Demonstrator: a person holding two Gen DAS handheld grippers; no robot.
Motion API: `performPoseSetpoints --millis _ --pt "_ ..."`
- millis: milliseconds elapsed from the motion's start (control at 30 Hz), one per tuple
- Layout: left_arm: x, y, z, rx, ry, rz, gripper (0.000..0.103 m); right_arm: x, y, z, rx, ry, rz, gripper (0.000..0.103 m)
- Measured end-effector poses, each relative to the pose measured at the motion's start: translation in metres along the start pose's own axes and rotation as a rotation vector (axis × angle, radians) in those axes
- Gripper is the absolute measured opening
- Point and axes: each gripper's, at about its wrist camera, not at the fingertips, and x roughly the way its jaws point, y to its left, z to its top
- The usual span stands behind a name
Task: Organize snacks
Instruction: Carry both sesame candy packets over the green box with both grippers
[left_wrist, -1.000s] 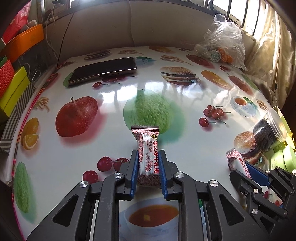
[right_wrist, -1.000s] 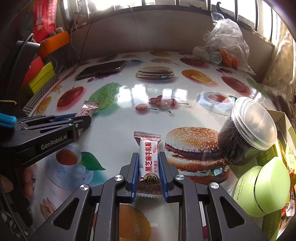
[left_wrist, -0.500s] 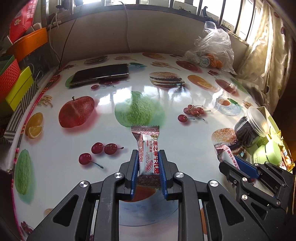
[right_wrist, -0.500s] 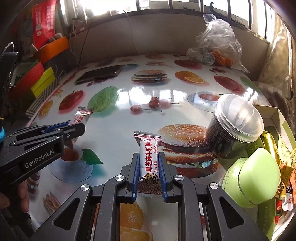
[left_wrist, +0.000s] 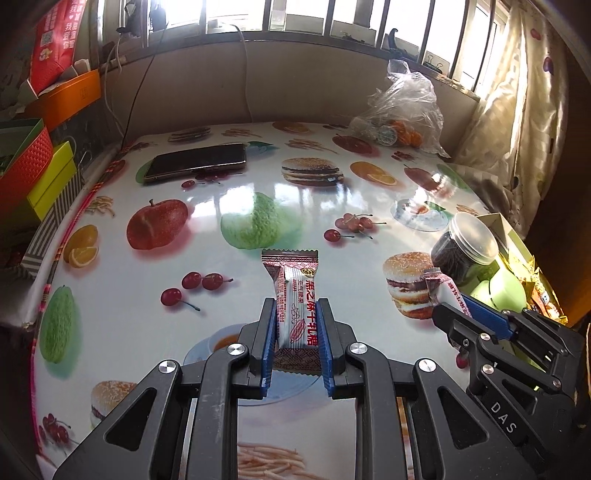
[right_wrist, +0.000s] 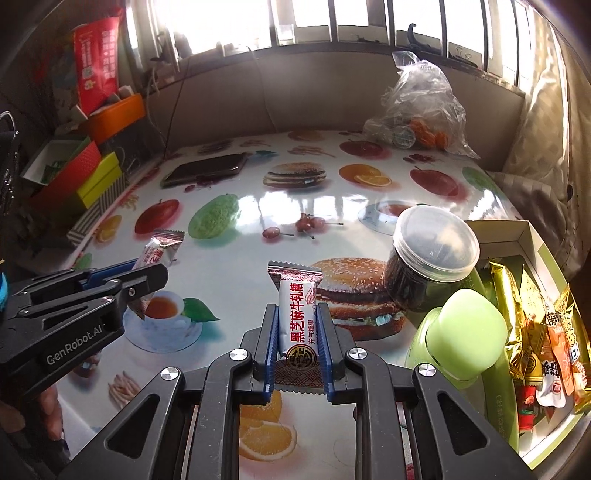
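Left gripper (left_wrist: 297, 332) and right gripper (right_wrist: 298, 334): matte black linkage arms with triangular cut-outs, 4 silver screw heads each, ribbed blue pads (left_wrist: 267, 345). White lettering "GenRobot.AI" marks the left body, "DAS" the right.

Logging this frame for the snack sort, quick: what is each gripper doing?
Left gripper: closed on a white-and-maroon wrapped candy bar.
Right gripper: closed on a second white-and-maroon wrapped candy bar.
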Motion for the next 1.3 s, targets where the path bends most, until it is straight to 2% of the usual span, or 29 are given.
performPoseSetpoints --millis 533,1300 --pt "-0.037 -0.030 -0.005 0.031 -0.050 -0.033 0.022 -0.045 -0.015 -0.004 0.007 -0.056 0.008 0.018" --pt "-0.055 -0.109 0.008 0.142 -0.085 -0.135 0.022 -0.097 -0.080 -0.008 0.097 -0.133 -0.067 0.018"
